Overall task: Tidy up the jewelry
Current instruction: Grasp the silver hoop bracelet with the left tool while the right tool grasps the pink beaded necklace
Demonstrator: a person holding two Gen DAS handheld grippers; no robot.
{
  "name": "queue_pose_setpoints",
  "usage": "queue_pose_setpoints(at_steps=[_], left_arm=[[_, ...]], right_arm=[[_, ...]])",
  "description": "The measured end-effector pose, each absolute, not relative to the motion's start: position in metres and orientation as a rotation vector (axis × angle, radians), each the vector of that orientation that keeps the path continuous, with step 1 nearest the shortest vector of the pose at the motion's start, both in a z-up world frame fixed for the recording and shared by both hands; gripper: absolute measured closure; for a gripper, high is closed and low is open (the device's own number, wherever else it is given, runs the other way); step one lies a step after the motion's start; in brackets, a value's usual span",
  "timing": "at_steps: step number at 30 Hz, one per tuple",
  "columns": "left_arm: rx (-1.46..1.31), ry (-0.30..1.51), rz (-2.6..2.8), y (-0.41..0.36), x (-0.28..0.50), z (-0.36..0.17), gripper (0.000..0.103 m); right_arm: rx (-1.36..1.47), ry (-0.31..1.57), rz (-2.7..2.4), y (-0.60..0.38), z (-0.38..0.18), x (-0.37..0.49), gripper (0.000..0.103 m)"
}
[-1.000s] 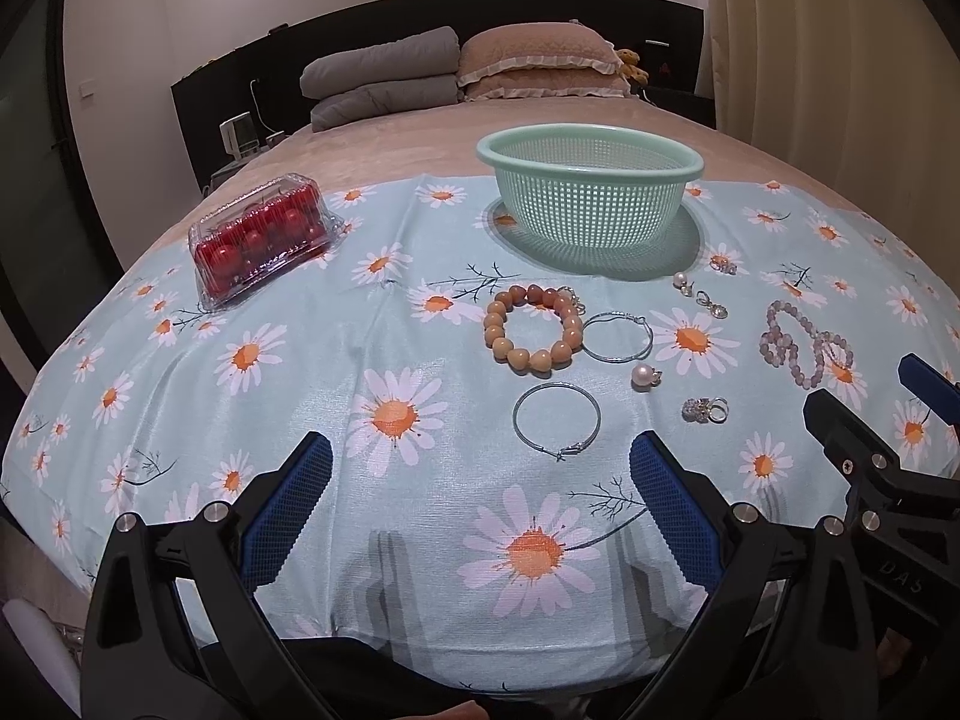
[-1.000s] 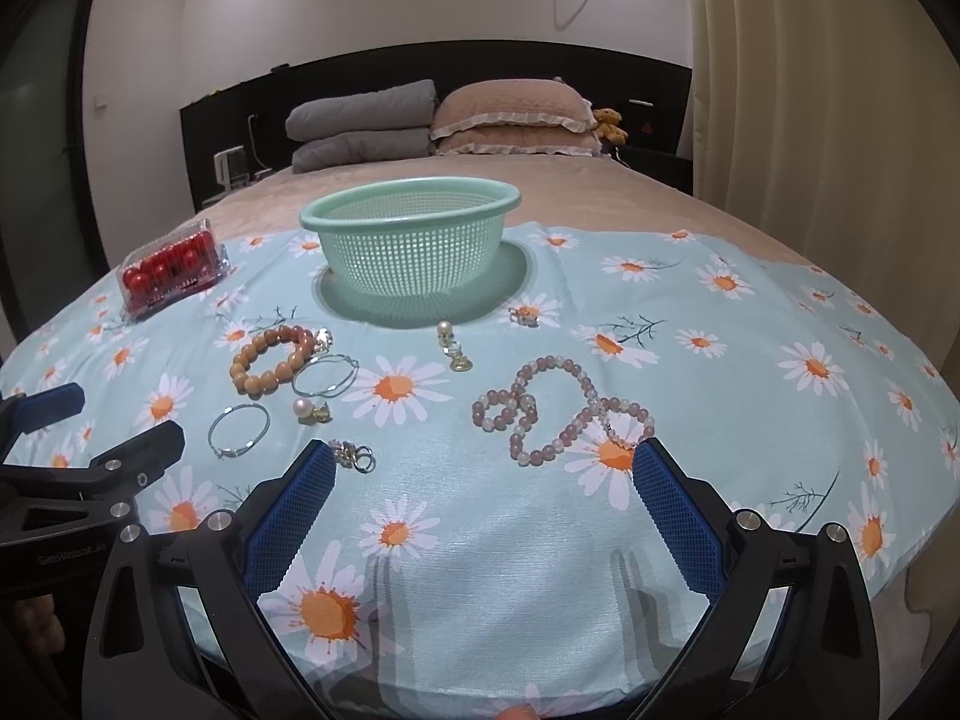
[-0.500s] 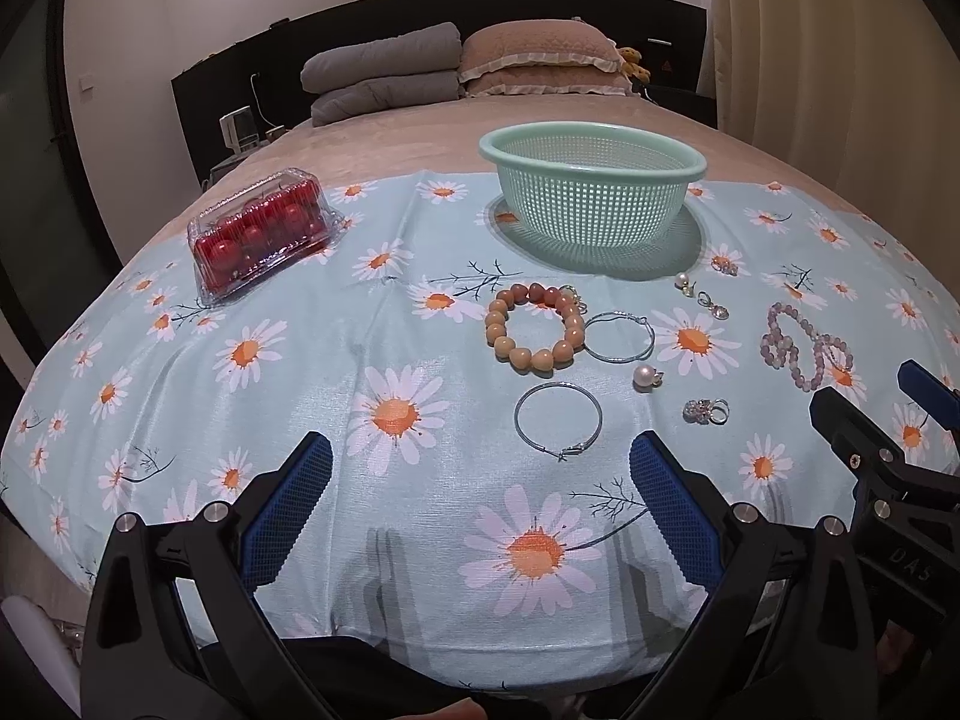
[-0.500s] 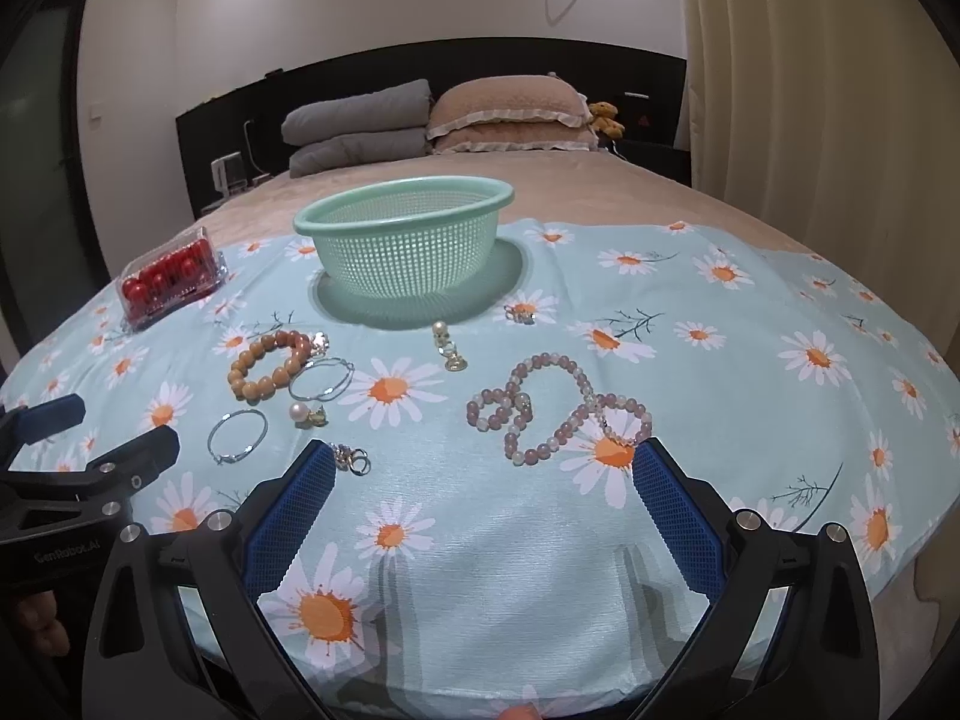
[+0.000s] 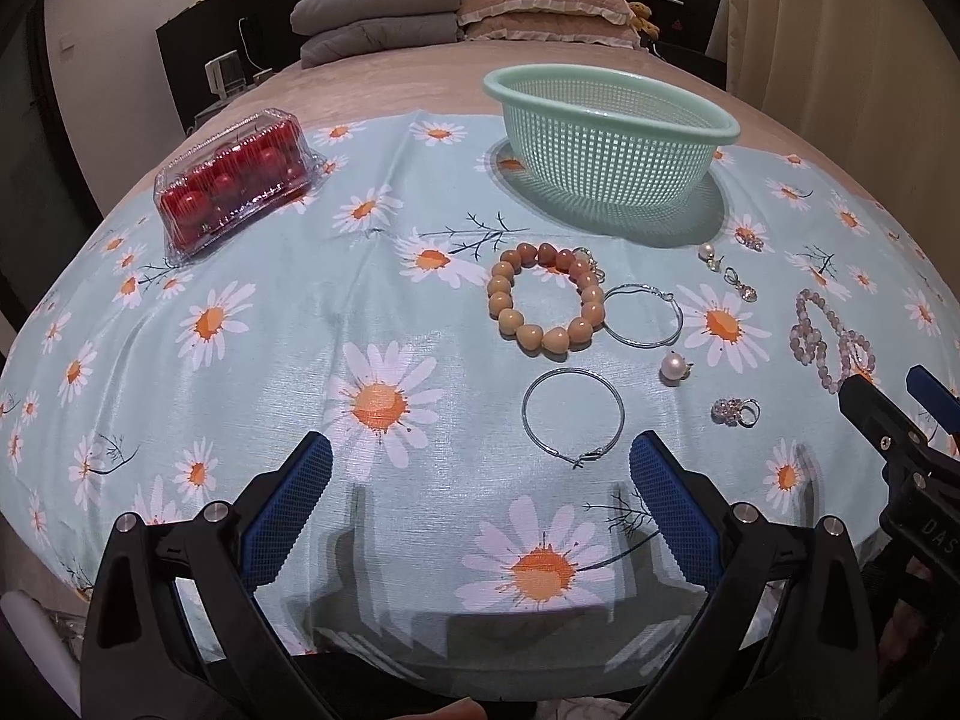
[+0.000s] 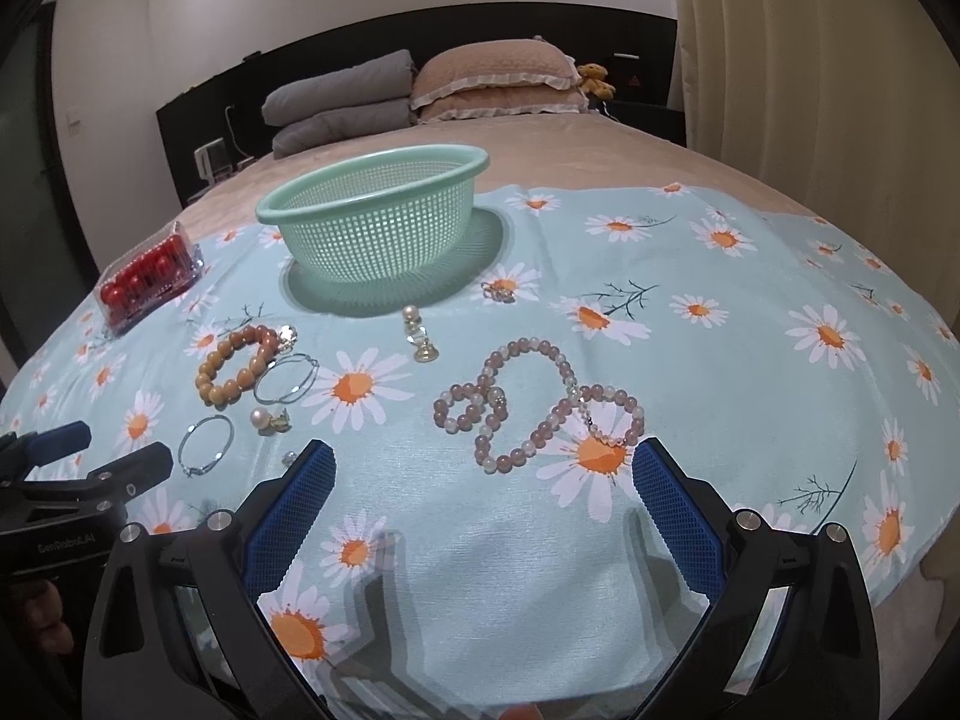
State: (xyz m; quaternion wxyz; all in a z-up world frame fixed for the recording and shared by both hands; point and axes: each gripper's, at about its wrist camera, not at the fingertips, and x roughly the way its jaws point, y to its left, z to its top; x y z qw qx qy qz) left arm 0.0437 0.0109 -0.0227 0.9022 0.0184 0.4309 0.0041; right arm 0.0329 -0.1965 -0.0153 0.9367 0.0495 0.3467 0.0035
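Holding: daisy-print cloth [image 5: 270, 324] spread on a bed, carrying one mint mesh basket [image 5: 612, 138], nothing visible inside, at 12 o'clock of the jewelry group. Loose items, all on the cloth and outside the basket: amber bead bracelet [image 5: 543, 299] touching a silver hoop [image 5: 642, 315] at its 3 o'clock; second silver hoop [image 5: 573, 414] at its 6 o'clock; pearl earring [image 5: 675, 368]; crystal ring cluster [image 5: 735, 410]; drop earrings [image 6: 420, 333] just below the basket; long pink bead strand [image 6: 534, 405], coiled, nearest the right claw. Clear box of red balls [image 5: 234, 171] at 10 o'clock, well apart. Left gripper [image 5: 480, 498]: spread wide, grasping nothing, second hoop just ahead between its tips. Right gripper [image 6: 483, 501]: spread wide, grasping nothing, strand just ahead. Step, by judgement: approach before a first pick, no piece yet collected. Next move calls for descending low, closing on a thin wire or bead run without pinching cloth. Against the earlier frames: both views sit slightly closer to the jewelry; items unmoved; claws equally open.
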Motion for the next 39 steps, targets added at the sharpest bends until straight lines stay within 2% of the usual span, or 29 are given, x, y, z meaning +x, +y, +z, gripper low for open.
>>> queue_pose_setpoints(at_steps=[10, 15, 25, 28, 29, 31, 32, 33, 34, 35, 36, 39], left_arm=[[0.002, 1.048, -0.070, 0.009, 0.079, -0.046, 0.006], [0.021, 1.067, -0.071, 0.006, 0.091, -0.053, 0.004], [0.055, 1.041, -0.019, -0.001, 0.085, -0.054, 0.004], [0.055, 1.026, -0.033, -0.002, 0.082, -0.052, 0.013], [0.065, 1.019, -0.045, -0.005, 0.080, -0.051, 0.016], [0.093, 0.998, -0.079, -0.012, 0.074, -0.049, 0.033], [0.112, 0.986, -0.094, -0.016, 0.071, -0.048, 0.038], [0.126, 0.980, -0.110, -0.019, 0.069, -0.047, 0.047], [0.131, 0.978, -0.126, -0.021, 0.068, -0.047, 0.057], [0.119, 0.988, -0.140, -0.022, 0.067, -0.046, 0.058], [0.110, 0.988, -0.142, -0.021, 0.067, -0.046, 0.058], [0.066, 0.992, -0.152, -0.016, 0.068, -0.044, 0.059]], right_arm=[[0.074, 0.816, -0.009, -0.202, -0.023, 0.080, 0.008], [0.046, 0.889, -0.020, -0.200, -0.036, 0.106, 0.006], [0.021, 0.844, -0.050, -0.200, -0.046, 0.102, 0.006], [0.029, 0.847, -0.025, -0.203, -0.043, 0.100, 0.008], [0.015, 0.844, -0.013, -0.201, -0.043, 0.099, 0.012], [-0.004, 0.830, 0.021, -0.198, -0.041, 0.094, 0.033], [-0.009, 0.823, 0.023, -0.199, -0.040, 0.092, 0.049], [0.005, 0.826, 0.029, -0.201, -0.040, 0.091, 0.060], [0.027, 0.827, 0.027, -0.205, -0.040, 0.091, 0.067], [0.051, 0.825, 0.018, -0.211, -0.039, 0.090, 0.081], [0.084, 0.827, 0.022, -0.217, -0.038, 0.091, 0.089], [0.209, 0.838, 0.090, -0.238, -0.038, 0.091, 0.091]])
